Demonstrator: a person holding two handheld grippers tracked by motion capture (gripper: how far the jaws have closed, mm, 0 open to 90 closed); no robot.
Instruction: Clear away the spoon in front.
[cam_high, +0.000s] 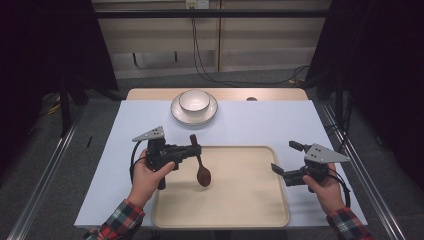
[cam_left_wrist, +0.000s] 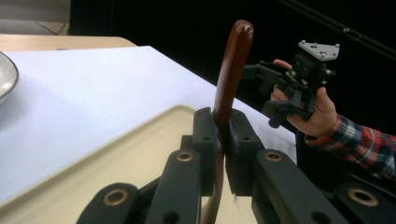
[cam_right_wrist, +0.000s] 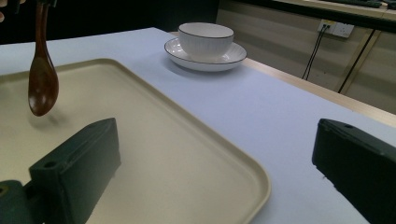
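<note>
Both tools sat nearest me: my left tool (cam_high: 196, 149) was clamped on one brown spoon (cam_high: 200, 165), hanging over the single tray (cam_high: 250, 210) on the bench (cam_high: 280, 120), handle up, bowl-end down; my right tool (cam_high: 284, 159) gaped empty. One bowl (cam_high: 194, 100) sat on one plate (cam_high: 175, 111).

No readable text or labels anywhere

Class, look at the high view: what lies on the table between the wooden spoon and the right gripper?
Only bare tray lies between the wooden spoon and the right gripper, as the high view shows.
</note>
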